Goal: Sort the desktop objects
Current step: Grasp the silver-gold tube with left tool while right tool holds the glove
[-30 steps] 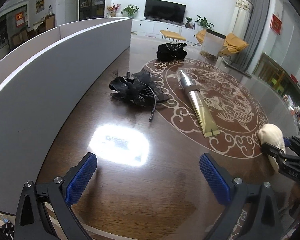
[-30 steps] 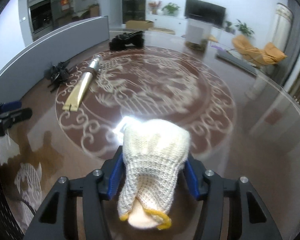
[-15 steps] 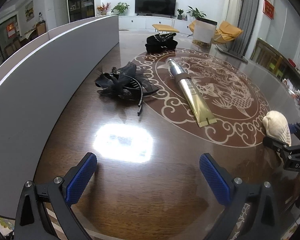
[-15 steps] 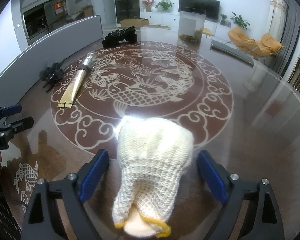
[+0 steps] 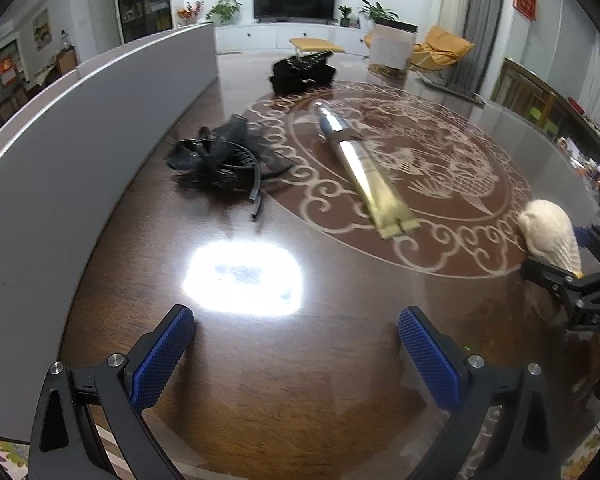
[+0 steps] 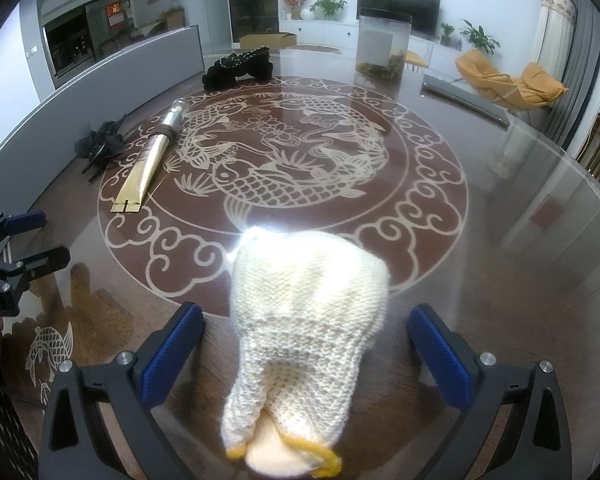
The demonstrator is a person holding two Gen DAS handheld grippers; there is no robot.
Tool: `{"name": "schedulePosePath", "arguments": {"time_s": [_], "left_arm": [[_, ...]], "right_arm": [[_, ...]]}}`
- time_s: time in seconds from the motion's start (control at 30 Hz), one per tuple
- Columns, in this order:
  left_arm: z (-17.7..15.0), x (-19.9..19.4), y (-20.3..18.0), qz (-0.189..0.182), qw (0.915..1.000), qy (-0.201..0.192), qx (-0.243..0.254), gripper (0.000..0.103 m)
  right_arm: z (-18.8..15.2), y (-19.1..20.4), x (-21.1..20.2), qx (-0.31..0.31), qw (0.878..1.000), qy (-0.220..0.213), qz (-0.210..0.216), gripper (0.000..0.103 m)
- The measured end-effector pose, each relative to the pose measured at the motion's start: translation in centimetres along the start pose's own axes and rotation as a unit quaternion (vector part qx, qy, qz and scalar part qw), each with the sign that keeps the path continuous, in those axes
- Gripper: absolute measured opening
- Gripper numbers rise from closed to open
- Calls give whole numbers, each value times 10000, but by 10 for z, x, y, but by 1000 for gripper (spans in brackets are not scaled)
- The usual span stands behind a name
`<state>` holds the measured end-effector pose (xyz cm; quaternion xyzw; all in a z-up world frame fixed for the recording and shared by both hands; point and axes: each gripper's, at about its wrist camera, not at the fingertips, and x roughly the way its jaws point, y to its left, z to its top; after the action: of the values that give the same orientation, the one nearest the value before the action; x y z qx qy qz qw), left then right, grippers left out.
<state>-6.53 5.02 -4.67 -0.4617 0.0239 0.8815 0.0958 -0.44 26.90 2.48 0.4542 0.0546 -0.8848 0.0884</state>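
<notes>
The right gripper (image 6: pixel 304 344) reads "DAS"; its jaws have just been opening, spread around the glove (image 6: pixel 304 320). The glove's long axis lies along the fingers, cuff nearest. The left gripper (image 5: pixel 296 344) gapes empty.

Two wrist fisheyes, angled down over one table (image 5: pixel 260 400)

Left looks toward two o'clock, right toward ten; both share the gold tube (image 5: pixel 374 178) (image 6: pixel 146 170).

A cream knitted glove (image 6: pixel 308 312) with a yellow cuff lies flat between the wide-apart jaws, untouched; a gold tube (image 6: pixel 148 164) and black headband (image 6: pixel 100 148) lie far ahead-left.
</notes>
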Motion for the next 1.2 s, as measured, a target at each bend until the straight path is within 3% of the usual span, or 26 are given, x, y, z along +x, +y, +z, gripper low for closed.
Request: {"name": "schedulePosePath", "arguments": {"time_s": [0.1, 0.2, 0.5, 0.67, 0.7, 0.73, 0.8, 0.97, 1.2], "left_arm": [[4, 2, -19, -280, 9993, 88, 234, 103], [15, 15, -43, -52, 9985, 140, 528, 103], [86, 63, -56, 262, 9994, 215, 37, 103], [112, 81, -61, 158, 9994, 210, 209, 103], [113, 81, -60, 149, 9994, 144, 262, 93], [112, 77, -59, 111, 9994, -14, 325, 66], [111, 70, -59, 48, 9988, -132, 461, 28], [83, 48, -50, -140, 9985, -84, 516, 27], [-9, -16, -41, -211, 9971, -213, 706, 28]], "right_arm": [[0, 0, 0, 2, 10000, 1, 12, 103], [0, 0, 0, 3, 10000, 1, 10, 103], [0, 0, 0, 3, 10000, 2, 10, 103], [0, 0, 0, 3, 10000, 1, 11, 103], [0, 0, 0, 3, 10000, 2, 10, 103], [0, 0, 0, 3, 10000, 2, 10, 103], [0, 0, 0, 4, 10000, 2, 11, 103], [0, 0, 0, 3, 10000, 2, 11, 103], [0, 0, 0, 2, 10000, 3, 9, 103]]}}
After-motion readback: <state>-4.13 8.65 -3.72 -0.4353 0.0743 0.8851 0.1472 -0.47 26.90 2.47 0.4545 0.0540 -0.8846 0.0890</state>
